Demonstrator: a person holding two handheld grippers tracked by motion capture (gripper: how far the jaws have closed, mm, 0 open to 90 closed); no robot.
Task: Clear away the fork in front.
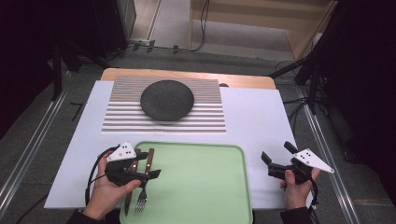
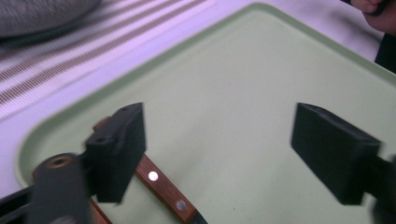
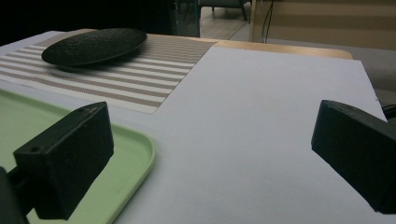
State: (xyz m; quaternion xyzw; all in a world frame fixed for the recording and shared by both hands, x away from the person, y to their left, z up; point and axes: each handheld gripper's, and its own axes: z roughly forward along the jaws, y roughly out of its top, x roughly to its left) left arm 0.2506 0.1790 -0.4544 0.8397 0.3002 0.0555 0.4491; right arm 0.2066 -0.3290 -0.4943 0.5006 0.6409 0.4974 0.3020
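Left tongs (image 1: 148, 174) apart over wood-handled knife (image 2: 166, 192) and fork (image 1: 143, 196) on smooth green tray (image 1: 205, 186) — right tongs (image 1: 276, 157) apart, empty.

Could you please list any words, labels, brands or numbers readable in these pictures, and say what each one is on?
None: no readable text anywhere.
The green tray, dark plate, striped mat, fork and knife carry no lettering.
The grey plate on the left gripper shows just dark dots.
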